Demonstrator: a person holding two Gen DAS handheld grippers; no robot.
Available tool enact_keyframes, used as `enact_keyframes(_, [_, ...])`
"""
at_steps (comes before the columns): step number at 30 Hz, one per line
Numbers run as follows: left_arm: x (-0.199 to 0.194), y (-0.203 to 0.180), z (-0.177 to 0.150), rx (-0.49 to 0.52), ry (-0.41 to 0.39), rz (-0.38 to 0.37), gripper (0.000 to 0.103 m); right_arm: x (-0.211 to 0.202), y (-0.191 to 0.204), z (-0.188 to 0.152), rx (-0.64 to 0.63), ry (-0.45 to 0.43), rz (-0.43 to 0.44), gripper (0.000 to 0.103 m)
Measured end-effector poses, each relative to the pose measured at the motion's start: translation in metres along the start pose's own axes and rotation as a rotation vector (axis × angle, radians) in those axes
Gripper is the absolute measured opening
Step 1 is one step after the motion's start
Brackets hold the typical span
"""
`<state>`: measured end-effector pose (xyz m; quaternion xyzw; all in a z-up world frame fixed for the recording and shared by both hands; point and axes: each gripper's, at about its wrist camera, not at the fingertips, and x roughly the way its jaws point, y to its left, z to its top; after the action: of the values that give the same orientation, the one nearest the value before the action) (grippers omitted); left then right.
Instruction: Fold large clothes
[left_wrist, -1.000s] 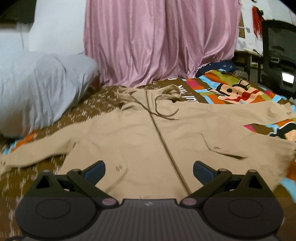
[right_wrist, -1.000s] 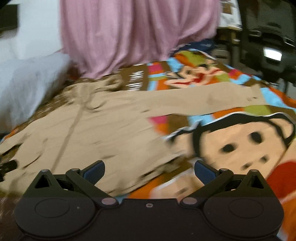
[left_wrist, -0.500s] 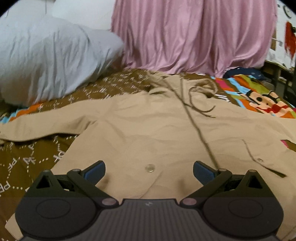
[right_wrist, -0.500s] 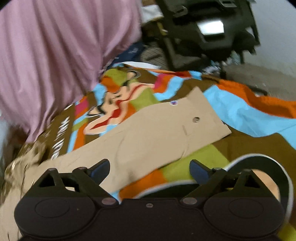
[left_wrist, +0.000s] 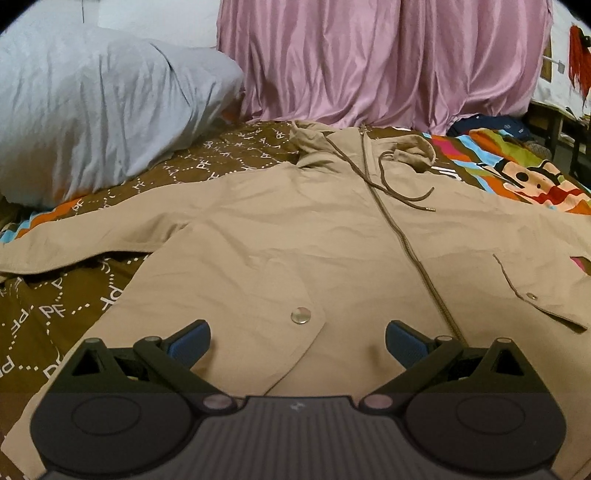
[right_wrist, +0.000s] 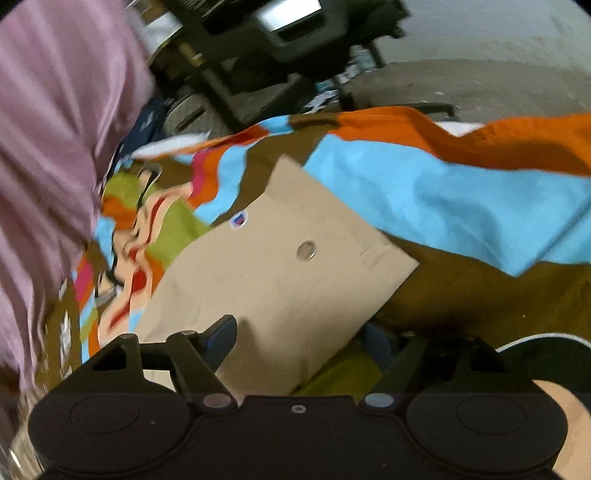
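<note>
A tan zip jacket (left_wrist: 280, 236) lies front up and spread flat on the bed, hood and drawstring at the far end. My left gripper (left_wrist: 297, 341) hovers open above its lower front, near a pocket snap (left_wrist: 300, 316), with nothing between the blue pads. In the right wrist view the jacket's sleeve (right_wrist: 273, 280) lies flat, its cuff with a snap (right_wrist: 306, 251) pointing up and right. My right gripper (right_wrist: 301, 341) straddles the sleeve with its jaws closing; the cloth lies between the pads, which do not press on it.
A grey pillow (left_wrist: 96, 107) lies at the far left and a pink curtain (left_wrist: 388, 59) hangs behind the bed. The cartoon bedsheet (right_wrist: 443, 192) covers the mattress. A black office chair (right_wrist: 280, 40) and bare floor (right_wrist: 480, 85) lie past the bed's edge.
The left gripper slid left and lower over the jacket front, then held still. The right gripper swung right from the jacket body to the sleeve cuff, rolled, and its fingers narrowed.
</note>
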<state>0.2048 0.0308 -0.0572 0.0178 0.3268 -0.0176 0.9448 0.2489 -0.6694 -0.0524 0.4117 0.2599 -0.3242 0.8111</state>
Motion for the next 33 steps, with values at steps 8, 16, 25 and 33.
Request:
enact_keyframes(8, [-0.001,-0.002,0.001,-0.001,0.008,-0.003,0.103,-0.002,-0.02,0.001,0.21,-0.122,-0.021,0.029])
enact_keyframes(16, [0.0,-0.004,0.001,-0.073,0.066,-0.092,0.103,-0.031,0.008,0.018,0.104,-0.191,0.001,0.007])
enact_keyframes(25, [-0.041,-0.019,0.015,0.013,-0.076,-0.162,0.103,-0.124,0.152,0.002,-0.467,-0.397,0.093,0.006])
enact_keyframes(33, [-0.071,-0.014,0.028,0.012,-0.205,-0.175,0.103,-0.206,0.316,-0.125,-0.923,-0.406,0.483,0.006])
